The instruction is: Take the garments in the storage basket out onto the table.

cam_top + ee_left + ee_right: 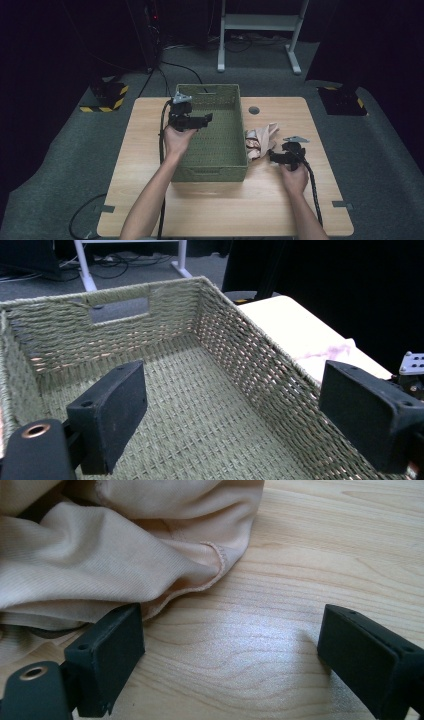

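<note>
Rough, woven green fibre basket; soft, finely ribbed beige cloth lying matt on a smooth, faintly sheened pale wooden tabletop.

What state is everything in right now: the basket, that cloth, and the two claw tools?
Basket: upright, empty inside.
Cloth: crumpled on the table, right of the basket.
Left gripper: open, over the basket, holding nothing.
Right gripper: open, low at the cloth's edge, not gripping it.

Bright lit table, dark surroundings, glare on wood, perhaps slightly soft
</note>
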The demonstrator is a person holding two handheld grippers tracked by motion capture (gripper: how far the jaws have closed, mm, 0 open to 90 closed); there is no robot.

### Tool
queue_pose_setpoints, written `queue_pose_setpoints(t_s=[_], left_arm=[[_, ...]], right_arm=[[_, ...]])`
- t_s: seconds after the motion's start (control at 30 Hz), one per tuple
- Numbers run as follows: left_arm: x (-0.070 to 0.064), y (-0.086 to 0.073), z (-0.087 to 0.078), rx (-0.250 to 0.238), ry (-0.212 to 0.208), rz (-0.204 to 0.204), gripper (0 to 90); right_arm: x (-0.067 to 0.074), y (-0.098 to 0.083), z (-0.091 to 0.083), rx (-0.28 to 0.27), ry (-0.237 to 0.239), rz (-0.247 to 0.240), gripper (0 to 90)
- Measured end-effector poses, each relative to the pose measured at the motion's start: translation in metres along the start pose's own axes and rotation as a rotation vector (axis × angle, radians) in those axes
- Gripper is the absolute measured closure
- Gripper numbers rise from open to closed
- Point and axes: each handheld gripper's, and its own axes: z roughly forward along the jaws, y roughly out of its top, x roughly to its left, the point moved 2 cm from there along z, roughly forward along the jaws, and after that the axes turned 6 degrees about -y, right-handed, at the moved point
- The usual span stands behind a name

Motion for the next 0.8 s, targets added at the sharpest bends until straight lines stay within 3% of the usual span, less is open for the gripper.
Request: queue_pose_setpoints(t_s=[0.8], left_arm=[[0.022,-0.012,-0.034,-0.043,0.059,-0.037,12.3]], right_arm=[[0.0,0.0,0.0,0.001,0.001,0.0,11.0]])
